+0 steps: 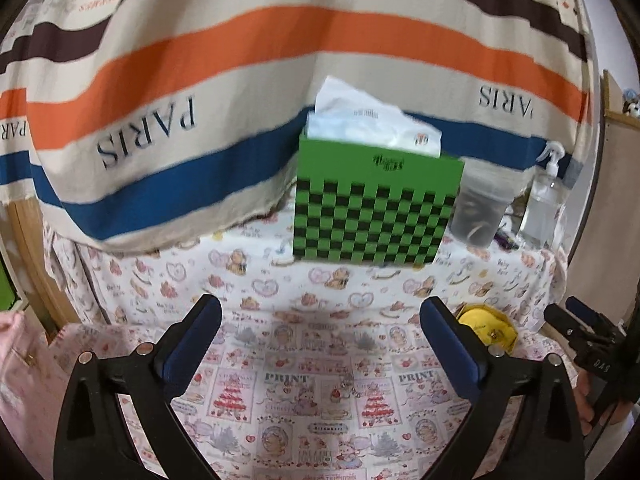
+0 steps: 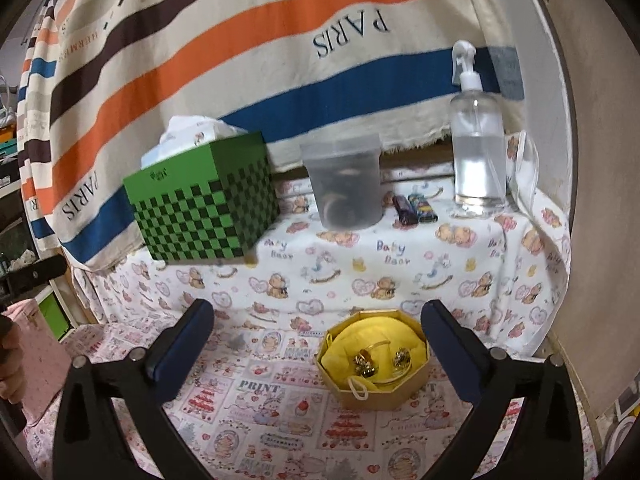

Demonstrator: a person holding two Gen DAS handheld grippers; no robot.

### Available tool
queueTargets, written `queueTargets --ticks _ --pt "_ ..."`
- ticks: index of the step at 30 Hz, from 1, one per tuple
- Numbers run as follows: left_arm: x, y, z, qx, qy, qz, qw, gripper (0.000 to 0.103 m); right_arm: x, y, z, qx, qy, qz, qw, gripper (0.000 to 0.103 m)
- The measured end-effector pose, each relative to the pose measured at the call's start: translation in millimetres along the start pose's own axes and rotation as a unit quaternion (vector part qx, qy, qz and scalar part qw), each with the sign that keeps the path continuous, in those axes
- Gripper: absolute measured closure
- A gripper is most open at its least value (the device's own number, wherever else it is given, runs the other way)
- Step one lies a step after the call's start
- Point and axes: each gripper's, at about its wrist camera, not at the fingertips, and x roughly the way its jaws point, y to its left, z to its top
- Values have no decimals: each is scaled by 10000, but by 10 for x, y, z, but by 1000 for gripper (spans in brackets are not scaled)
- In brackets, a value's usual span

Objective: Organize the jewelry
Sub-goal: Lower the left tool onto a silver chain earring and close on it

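Both the left gripper (image 1: 320, 344) and right gripper (image 2: 318, 346) have jaws spread wide, holding nothing. A small silver charm piece (image 1: 347, 387) lies on the printed counter cloth (image 1: 280, 432) below the left jaws; the octagonal yellow-lined jewelry box (image 2: 374, 364) with gold earrings (image 2: 384, 362) sits between the right jaws. A careless reach could tip the box or snag the cloth.

Lighting: even, moderately bright indoor light, source unseen. Shadows: soft, faint under the green checkered box (image 1: 374, 204). Glare: slight sheen on the spray bottle (image 2: 478, 152). Blur: mild motion softness throughout. Distortion: strong fisheye bowing, dark vignetted corners.
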Motion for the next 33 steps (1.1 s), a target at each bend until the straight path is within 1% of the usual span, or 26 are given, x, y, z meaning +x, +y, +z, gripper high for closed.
queueTargets --ticks 6,8,11,12,13,14,15,17,18,20,22,24,26,27,29,33 --pt "345 -43 -168 -187 365 -109 9991 4 105 -131 -96 157 121 -109 9997 0" --pt "472 -86 -228 -142 515 -117 9985 4 135 -210 -131 297 200 -122 9993 0" --pt "681 -175 -327 69 763 63 9970 4 205 -314 -185 552 457 -16 9974 0" --pt "778 -188 -357 100 928 124 9956 5 229 -337 -203 580 514 -55 9970 0" --pt "873 -185 -378 75 1134 122 9934 10 240 -347 -214 572 529 -127 9969 0" --pt "987 -165 -407 -17 1411 100 9899 20 252 -350 -224 553 548 -197 9968 0" --pt "1075 -140 -429 -123 1627 73 9866 25 266 -348 -235 521 588 -262 9966 0" --pt "1227 -99 -479 -337 2004 -64 9791 42 276 -347 -246 473 632 -292 9965 0" --pt "1291 -89 -505 -435 2170 -170 9750 46 272 -344 -251 456 632 -300 9965 0" --pt "1363 -107 -550 -526 2392 -272 9691 60 276 -348 -256 452 646 -325 9964 0" --pt "1398 -162 -580 -414 2472 -228 9678 64 302 -357 -275 509 690 -336 9957 0" --pt "1429 -251 -619 -200 2536 -68 9671 64 370 -365 -320 575 827 -392 9941 0" --pt "1485 -284 -662 -171 2668 36 9636 64 410 -364 -346 535 912 -453 9934 0" --pt "1516 -285 -682 -212 2735 16 9616 64 418 -368 -352 524 926 -494 9931 0" --pt "1583 -280 -716 -241 2841 -15 9585 64 407 -373 -352 513 898 -537 9932 0" --pt "1672 -303 -769 -153 2880 81 9575 64 361 -370 -333 398 798 -647 9939 0"
